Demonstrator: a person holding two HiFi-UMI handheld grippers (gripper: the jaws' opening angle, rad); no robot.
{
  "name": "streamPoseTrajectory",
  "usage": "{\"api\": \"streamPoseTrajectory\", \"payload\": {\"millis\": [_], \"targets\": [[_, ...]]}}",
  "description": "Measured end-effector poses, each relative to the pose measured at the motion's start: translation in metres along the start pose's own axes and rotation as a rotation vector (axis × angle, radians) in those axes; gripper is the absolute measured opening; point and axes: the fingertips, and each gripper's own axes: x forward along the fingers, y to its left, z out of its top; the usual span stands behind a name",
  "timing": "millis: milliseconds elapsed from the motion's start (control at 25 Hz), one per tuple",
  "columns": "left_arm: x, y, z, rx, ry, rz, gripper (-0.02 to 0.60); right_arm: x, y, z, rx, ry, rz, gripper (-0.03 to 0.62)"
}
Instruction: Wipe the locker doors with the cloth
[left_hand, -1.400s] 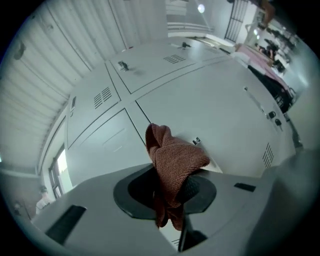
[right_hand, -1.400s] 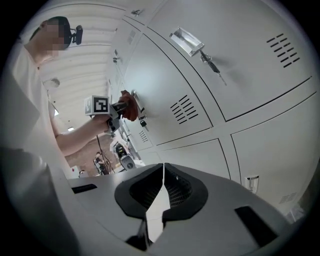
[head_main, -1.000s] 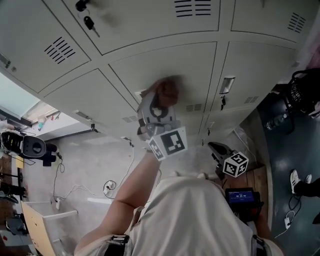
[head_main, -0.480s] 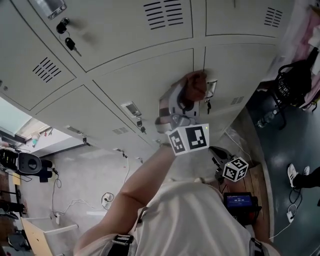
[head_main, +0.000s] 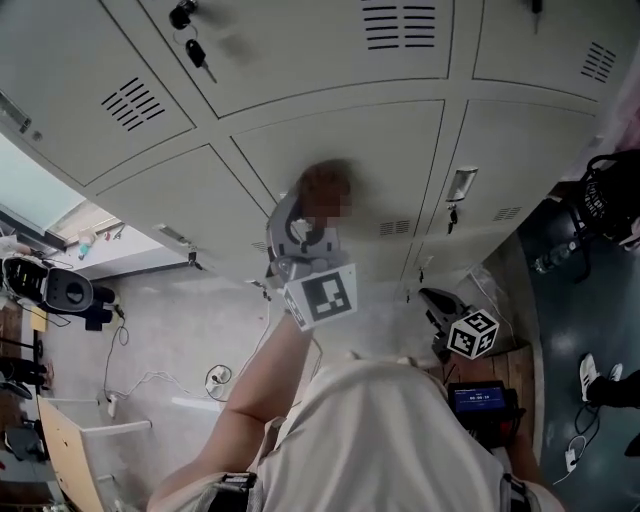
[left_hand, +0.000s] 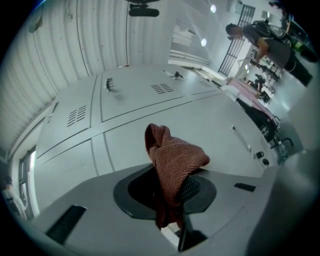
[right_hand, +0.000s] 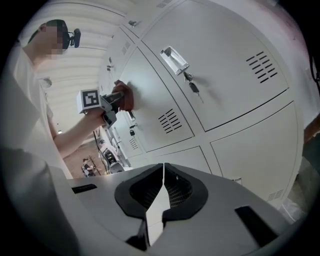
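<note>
A reddish-brown knitted cloth is pressed against the middle grey locker door. My left gripper is shut on it, arm stretched out to the door. In the left gripper view the bunched cloth sticks out from between the jaws, in front of the locker doors. My right gripper hangs low by the person's body, away from the lockers. Its jaws are shut with nothing between them. The right gripper view also catches the left gripper and the cloth on the door.
A latch handle with a hanging key sits right of the cloth on the neighbouring door. Keys hang from an upper locker. Dark bags lie at the right, and cables and equipment on the floor at the left.
The left gripper swept the cloth right towards the latch handle, then back left to the middle of the door. The right gripper stayed low.
</note>
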Motion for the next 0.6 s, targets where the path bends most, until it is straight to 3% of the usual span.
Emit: {"api": "streamPoseTrajectory", "payload": {"millis": [160, 320, 480, 600], "targets": [[-0.012, 0.054, -0.013, 0.0, 0.026, 0.121, 0.077, 0.021, 0.012, -0.002, -0.013, 0.029, 0.047, 0.02], [-0.016, 0.104, 0.0, -0.002, 0.023, 0.249, 0.077, 0.03, 0.018, -0.004, -0.023, 0.049, 0.073, 0.02], [-0.01, 0.078, 0.007, 0.064, 0.02, 0.187, 0.077, 0.026, 0.013, -0.008, -0.012, 0.051, 0.058, 0.02], [-0.001, 0.04, 0.012, 0.041, -0.018, 0.127, 0.077, 0.021, 0.01, -0.007, -0.007, 0.043, 0.046, 0.02]]}}
